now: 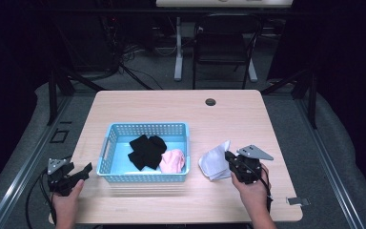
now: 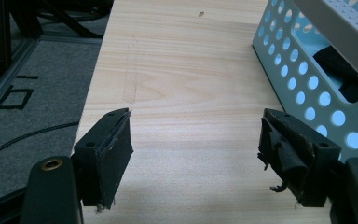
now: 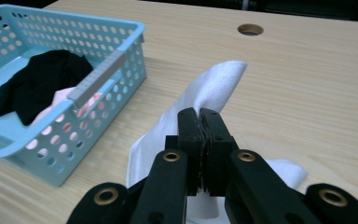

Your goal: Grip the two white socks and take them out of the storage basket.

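Note:
A white cloth (image 1: 214,161) lies partly lifted on the wooden table (image 1: 171,105), just right of a light blue basket (image 1: 147,126). My right gripper (image 1: 229,160) is shut on the cloth's edge; in the right gripper view the jaws (image 3: 200,112) pinch a fold of the white cloth (image 3: 214,86), which stands up beyond them. Inside the basket lie a black cloth (image 1: 146,150) and a pink cloth (image 1: 174,161). My left gripper (image 1: 86,170) hovers at the table's left edge, beside the basket. Its jaws (image 2: 196,119) stand wide open over bare wood, the basket wall (image 2: 303,79) to their right.
A round cable hole (image 1: 210,102) sits near the table's far edge. A dark chair (image 1: 224,43) and a white table leg (image 1: 178,52) stand behind the table. A small metal piece (image 1: 298,201) lies at the front right corner.

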Action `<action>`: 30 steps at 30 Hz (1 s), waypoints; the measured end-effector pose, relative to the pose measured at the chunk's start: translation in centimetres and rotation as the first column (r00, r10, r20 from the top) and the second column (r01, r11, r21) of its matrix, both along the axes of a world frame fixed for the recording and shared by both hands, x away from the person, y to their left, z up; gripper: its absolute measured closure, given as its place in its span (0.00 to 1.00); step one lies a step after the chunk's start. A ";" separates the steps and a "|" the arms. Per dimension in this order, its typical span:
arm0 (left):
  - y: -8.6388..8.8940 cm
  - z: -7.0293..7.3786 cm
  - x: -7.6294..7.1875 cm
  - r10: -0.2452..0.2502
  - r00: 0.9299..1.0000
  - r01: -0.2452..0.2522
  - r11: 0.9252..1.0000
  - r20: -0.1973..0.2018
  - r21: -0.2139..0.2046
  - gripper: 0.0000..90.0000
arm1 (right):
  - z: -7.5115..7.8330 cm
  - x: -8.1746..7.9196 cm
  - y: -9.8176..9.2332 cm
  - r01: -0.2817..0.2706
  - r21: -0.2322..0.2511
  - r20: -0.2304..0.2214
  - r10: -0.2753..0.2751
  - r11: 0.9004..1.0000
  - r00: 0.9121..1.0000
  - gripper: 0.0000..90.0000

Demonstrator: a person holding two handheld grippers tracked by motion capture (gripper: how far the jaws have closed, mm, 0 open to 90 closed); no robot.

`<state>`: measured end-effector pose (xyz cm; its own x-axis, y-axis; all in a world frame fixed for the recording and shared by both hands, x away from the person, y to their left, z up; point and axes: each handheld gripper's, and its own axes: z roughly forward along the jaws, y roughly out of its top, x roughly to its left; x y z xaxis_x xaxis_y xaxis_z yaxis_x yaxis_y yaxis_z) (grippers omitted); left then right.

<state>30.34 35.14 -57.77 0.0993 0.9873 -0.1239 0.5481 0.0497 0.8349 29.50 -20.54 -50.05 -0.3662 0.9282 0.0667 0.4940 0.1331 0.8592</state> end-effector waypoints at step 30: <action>0.1 0.0 0.1 -0.010 1.000 0.009 1.000 -0.004 -0.010 0.28 | -5.0 2.8 -4.5 0.179 -0.020 -0.194 -0.180 0.984 0.964 0.85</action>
<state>30.46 35.22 -57.76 0.1082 0.9851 -0.1339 0.5516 0.0526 0.8324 32.31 -25.03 -55.06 -0.1740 0.9777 0.1174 0.6673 0.0294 0.7442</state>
